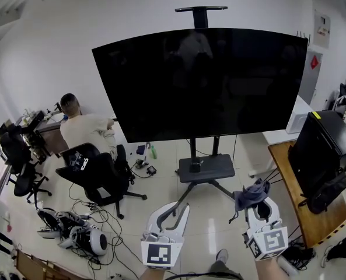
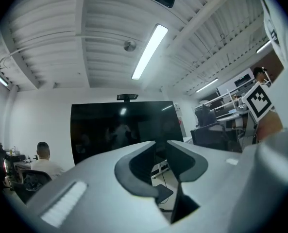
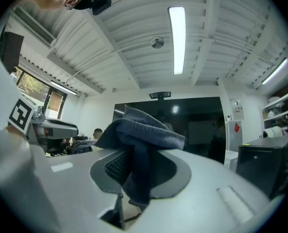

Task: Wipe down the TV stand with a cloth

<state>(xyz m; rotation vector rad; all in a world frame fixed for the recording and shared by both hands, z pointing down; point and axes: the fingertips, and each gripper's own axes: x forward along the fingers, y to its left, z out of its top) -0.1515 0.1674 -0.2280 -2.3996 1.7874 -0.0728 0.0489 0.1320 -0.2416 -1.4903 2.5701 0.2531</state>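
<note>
A large black TV (image 1: 202, 80) stands on a rolling TV stand whose dark shelf (image 1: 206, 168) and legs spread over the floor ahead of me. At the bottom right of the head view my right gripper (image 1: 259, 207) is shut on a grey-blue cloth (image 1: 250, 193), which bunches over the jaws and hangs down; the cloth (image 3: 144, 130) fills that right gripper (image 3: 139, 161) in its own view. My left gripper (image 1: 171, 216) is held low, left of the stand's front leg. That left gripper (image 2: 161, 147) holds nothing, its jaws a narrow gap apart, and the TV (image 2: 119, 130) shows beyond.
A person (image 1: 86, 128) sits at a desk on the left, with a black office chair (image 1: 100, 177) behind them. Cables and headsets (image 1: 73, 231) litter the floor at lower left. A wooden table (image 1: 313, 214) with a black case (image 1: 321, 147) stands on the right.
</note>
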